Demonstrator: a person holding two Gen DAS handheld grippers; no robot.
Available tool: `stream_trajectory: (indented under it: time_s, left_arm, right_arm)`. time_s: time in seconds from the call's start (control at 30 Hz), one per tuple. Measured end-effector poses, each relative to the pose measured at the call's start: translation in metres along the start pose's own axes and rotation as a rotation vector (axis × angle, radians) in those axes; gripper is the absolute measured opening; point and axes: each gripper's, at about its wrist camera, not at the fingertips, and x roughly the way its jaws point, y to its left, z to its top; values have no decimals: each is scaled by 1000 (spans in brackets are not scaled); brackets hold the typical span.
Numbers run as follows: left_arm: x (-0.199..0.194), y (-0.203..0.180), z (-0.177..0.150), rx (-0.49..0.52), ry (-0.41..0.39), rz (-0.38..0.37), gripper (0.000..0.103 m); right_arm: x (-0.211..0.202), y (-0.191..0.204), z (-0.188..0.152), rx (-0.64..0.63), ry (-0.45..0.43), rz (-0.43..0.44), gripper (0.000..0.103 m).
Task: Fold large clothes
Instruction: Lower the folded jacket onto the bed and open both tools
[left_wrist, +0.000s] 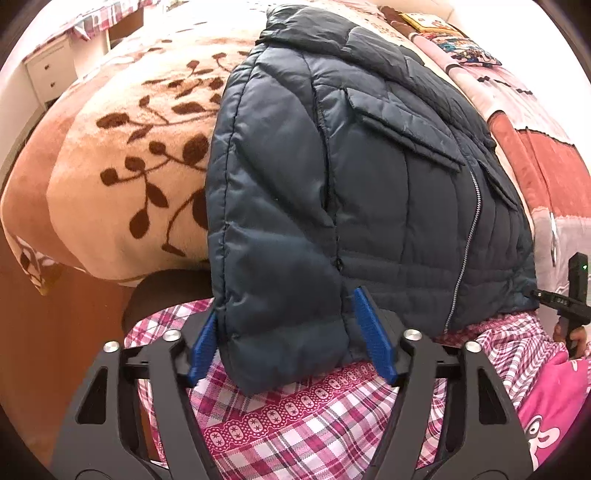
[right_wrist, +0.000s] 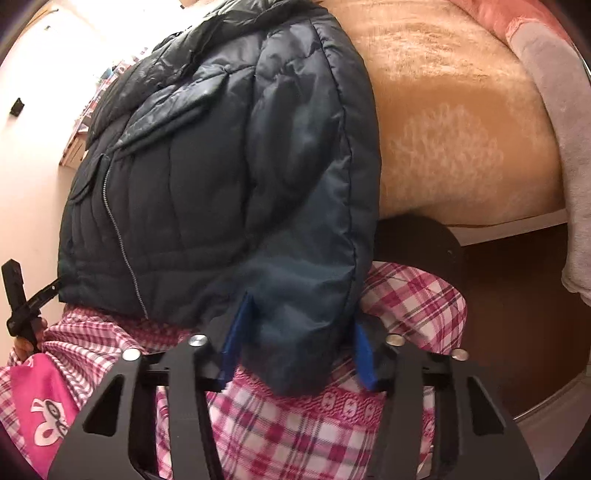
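A dark navy quilted jacket (left_wrist: 369, 166) lies on the bed, zipper up, with both sleeves folded onto its front. My left gripper (left_wrist: 291, 339) is open, its blue fingers (left_wrist: 373, 336) on either side of the left sleeve cuff (left_wrist: 288, 343). My right gripper (right_wrist: 295, 347) is open too, its blue fingers (right_wrist: 232, 339) straddling the right sleeve cuff (right_wrist: 295, 354) of the jacket (right_wrist: 221, 166). The cuffs hang over the bed's near edge. Each gripper shows at the edge of the other's view (left_wrist: 572, 306) (right_wrist: 22, 306).
The bed carries a peach blanket with brown leaf print (left_wrist: 140, 155) and a pink plaid sheet (left_wrist: 295, 424) at the near edge. A white drawer unit (left_wrist: 48, 74) stands far left. Pink patterned bedding (left_wrist: 535, 155) lies to the right. A grey cloth (right_wrist: 565, 147) hangs right.
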Motion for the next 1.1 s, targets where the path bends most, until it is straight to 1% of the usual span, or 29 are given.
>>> stream_trajectory:
  time_s: [0.07,0.1,0.13,0.17,0.2,0.23,0.37,0.4,0.47,0.5,0.57,0.67,0.73,0.83,0.97,1.1]
  left_arm:
    - [-1,3,-1,-18,-7,-8,48]
    - [-1,7,-1,-34,-15,-10,33]
    - [-1,11,0,-51,-14,-12,23]
    - [-1,14,-1,-72,-14,-21,20]
    - [-2,17,-1,-86,-21,-32,15]
    - [-4,18,-1,-91,-29,-36,13]
    - [-18,11,-1,-76,-71,-46,9]
    - [-24,8,0,-72,-87,-53,9]
    - [-37,7,2,-83,-118,-76,8]
    - [-47,6,4,-96,-145,-101,8]
    - [-65,3,8,-98,-189,-124,8]
    - [-95,-8,16,-67,-271,-140,8]
    - [-117,-13,21,-50,-335,-153,8]
    - [-143,-16,28,-48,-405,-187,8]
    - [-168,-20,24,-18,-457,-217,8]
    - [-184,-17,11,-1,-480,-257,8]
  right_arm:
    - [0,-1,-1,4,0,6,43]
    - [-1,-1,-2,3,-1,6,42]
    - [-1,-1,-3,-1,-6,5,39]
    - [-1,-1,-4,-3,-9,4,36]
    - [-2,-2,-5,-5,-12,3,34]
    - [-2,-1,-7,-6,-19,7,28]
    - [-9,2,-9,-5,-44,58,14]
    - [-13,1,-9,-2,-53,72,13]
    - [-25,-1,-10,23,-87,127,11]
    - [-32,-3,-10,41,-108,160,10]
    - [-46,-5,-10,66,-148,212,10]
    - [-70,-10,-9,94,-218,282,10]
    - [-87,-10,-8,111,-270,320,10]
    - [-110,-12,-8,127,-335,359,10]
    - [-135,-13,-17,128,-388,385,10]
    - [-155,-18,-28,128,-407,409,10]
